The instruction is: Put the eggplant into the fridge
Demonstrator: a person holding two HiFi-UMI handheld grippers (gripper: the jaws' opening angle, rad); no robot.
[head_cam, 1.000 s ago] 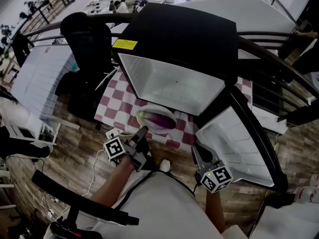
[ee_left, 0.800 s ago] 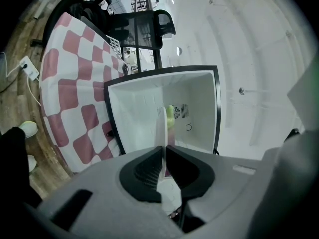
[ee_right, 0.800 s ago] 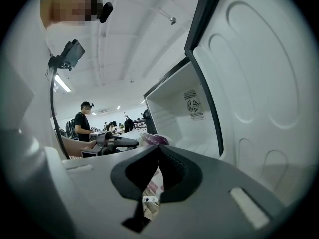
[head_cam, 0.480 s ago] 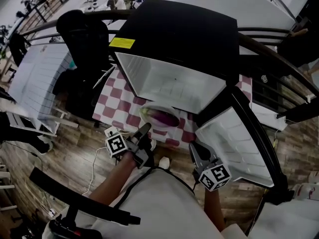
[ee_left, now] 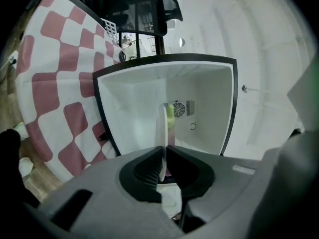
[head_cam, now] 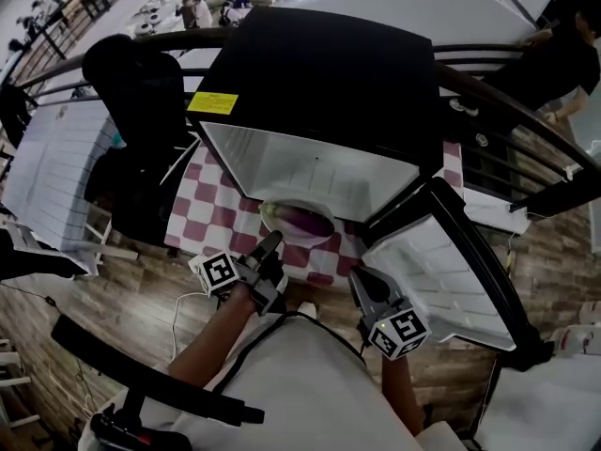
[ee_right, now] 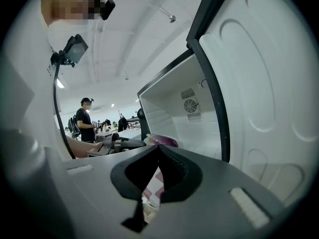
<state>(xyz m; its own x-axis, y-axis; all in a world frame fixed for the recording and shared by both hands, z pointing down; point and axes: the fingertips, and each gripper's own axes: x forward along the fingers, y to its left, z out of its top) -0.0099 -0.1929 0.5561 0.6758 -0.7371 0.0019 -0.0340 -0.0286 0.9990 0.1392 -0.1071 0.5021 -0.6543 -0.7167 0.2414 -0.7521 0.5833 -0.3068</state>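
A purple eggplant [head_cam: 305, 222] with a green cap lies on a white plate [head_cam: 272, 225] just in front of the open black fridge [head_cam: 319, 73]. My left gripper [head_cam: 272, 244] is shut on the plate's near rim. In the left gripper view the plate [ee_left: 163, 128] stands edge-on between the jaws, with the eggplant's green end [ee_left: 170, 116] behind it and the white fridge interior [ee_left: 204, 98] straight ahead. My right gripper [head_cam: 357, 280] is shut and empty, below the fridge door [head_cam: 441, 271]. The right gripper view shows the eggplant [ee_right: 162, 140] just above its own jaws [ee_right: 158, 151].
The fridge stands on a red and white checkered cloth [head_cam: 211, 205], and its door [ee_right: 264, 83] hangs open to the right. A black office chair [head_cam: 141, 92] is at the left. A dark curved railing [head_cam: 526, 111] runs behind. Another person [ee_right: 85, 118] stands far off.
Both grippers have shifted a little toward the fridge opening, and the left one has carried the plate and eggplant along. The fridge now sits slightly closer in the head view.
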